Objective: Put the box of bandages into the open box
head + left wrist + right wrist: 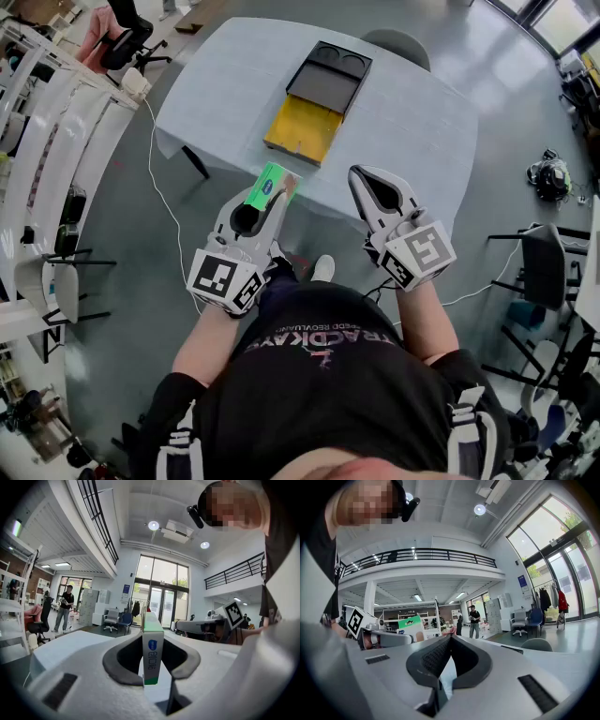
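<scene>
The box of bandages (275,184), green and white, is held on edge between the jaws of my left gripper (269,203), just short of the table's near edge. In the left gripper view the box (153,644) stands upright with the left gripper (153,663) shut on it. The open box (302,127), yellow inside with a black tray part (330,73) behind it, lies on the white-covered table (412,122). My right gripper (368,190) hovers to the right of the bandage box, shut and empty. From the right gripper (449,640) view the bandage box (411,622) shows at the left.
A grey chair (398,43) stands behind the table. White shelving (37,141) runs along the left, and a cable (164,202) trails over the floor. Dark chairs (542,267) and gear (549,176) sit at the right. A person (65,606) stands far off.
</scene>
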{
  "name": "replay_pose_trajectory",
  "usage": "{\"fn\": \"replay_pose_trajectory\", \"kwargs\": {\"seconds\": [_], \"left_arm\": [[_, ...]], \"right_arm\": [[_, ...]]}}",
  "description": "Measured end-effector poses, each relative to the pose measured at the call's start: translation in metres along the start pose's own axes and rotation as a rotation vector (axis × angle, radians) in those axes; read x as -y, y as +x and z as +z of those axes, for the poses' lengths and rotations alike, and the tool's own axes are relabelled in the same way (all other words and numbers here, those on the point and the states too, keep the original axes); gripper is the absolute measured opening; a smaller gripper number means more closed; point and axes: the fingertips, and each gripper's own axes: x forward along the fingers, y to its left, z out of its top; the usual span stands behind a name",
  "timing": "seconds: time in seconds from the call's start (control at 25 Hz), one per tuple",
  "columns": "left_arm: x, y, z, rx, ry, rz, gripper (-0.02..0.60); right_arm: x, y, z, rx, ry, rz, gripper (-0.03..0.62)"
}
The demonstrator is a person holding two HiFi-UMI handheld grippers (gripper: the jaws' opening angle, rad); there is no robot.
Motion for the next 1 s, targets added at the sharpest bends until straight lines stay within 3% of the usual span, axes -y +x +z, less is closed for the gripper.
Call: {"fn": "replay_pose_trajectory", "kwargs": {"seconds": [1.0], "left_arm": [[-0.0068,0.0029,0.0021,-0.003,-0.006,-0.018,0.101]], "right_arm": [[0.0047,0.0028,0.0009,0.016,0.024,-0.034,0.011]]}}
